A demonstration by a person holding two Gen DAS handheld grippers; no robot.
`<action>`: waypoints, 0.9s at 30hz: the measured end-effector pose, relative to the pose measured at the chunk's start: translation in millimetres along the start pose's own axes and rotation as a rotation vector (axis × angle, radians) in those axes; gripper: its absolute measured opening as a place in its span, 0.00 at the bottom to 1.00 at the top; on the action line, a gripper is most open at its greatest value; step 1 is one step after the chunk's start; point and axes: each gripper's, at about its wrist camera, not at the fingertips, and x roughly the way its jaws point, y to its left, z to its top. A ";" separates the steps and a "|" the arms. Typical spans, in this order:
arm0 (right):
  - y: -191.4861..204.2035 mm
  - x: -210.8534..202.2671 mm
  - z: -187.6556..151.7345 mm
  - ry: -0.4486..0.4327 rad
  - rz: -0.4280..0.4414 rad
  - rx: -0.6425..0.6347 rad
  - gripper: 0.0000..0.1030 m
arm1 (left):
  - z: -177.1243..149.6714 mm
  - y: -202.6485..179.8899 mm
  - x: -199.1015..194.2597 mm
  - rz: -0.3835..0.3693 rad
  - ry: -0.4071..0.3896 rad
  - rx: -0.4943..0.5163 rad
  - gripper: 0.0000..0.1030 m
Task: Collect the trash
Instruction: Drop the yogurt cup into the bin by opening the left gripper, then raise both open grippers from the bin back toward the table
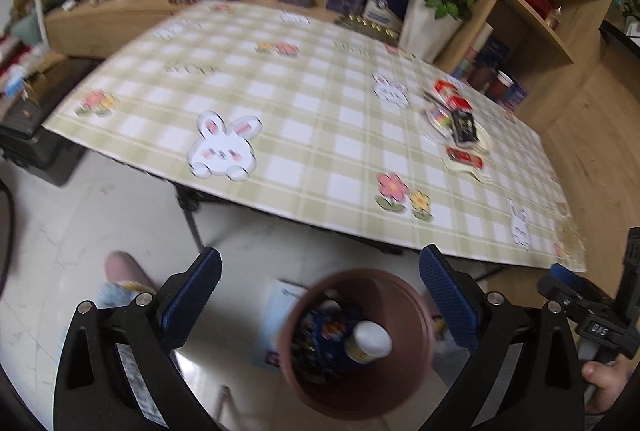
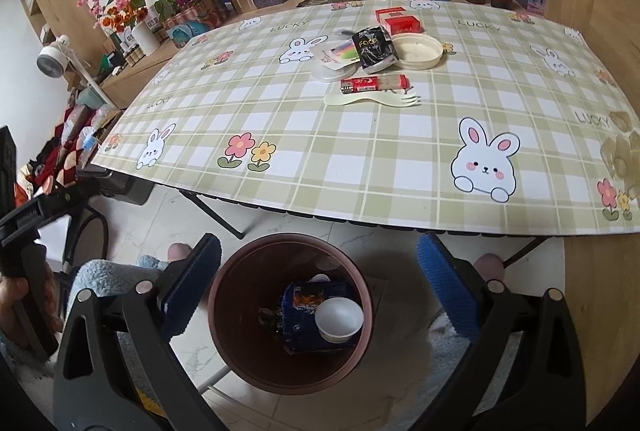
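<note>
Both grippers (image 1: 320,295) (image 2: 318,285) hang jaws apart, empty, over my bin (image 2: 224,307); next I reach for wrappers (image 2: 374,49) near the table's (image 2: 360,167) far edge

We see a round brown bin (image 2: 256,371) upright on the floor just below the table's near edge, holding a dark blue wrapper (image 2: 298,315) and a white cup (image 2: 339,319) tipped on its side. On the table (image 2: 360,167), toward its far edge, trash clusters: two red boxes (image 2: 398,21), a black packet (image 2: 373,49), a cream lid (image 2: 418,51), a red lighter (image 2: 374,83), and a pale spork (image 2: 370,99).
</note>
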 end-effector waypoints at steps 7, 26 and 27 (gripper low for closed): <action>4.2 3.9 4.4 -0.002 -0.021 -0.043 0.94 | 0.0 3.3 -5.0 0.013 -0.061 0.029 0.94; -7.6 23.5 38.6 -0.021 -0.163 -0.160 0.94 | 23.9 -17.1 20.8 -0.037 -0.090 0.095 0.94; -9.5 25.9 42.8 -0.022 -0.167 -0.162 0.94 | 26.8 -18.1 22.6 -0.039 -0.093 0.098 0.94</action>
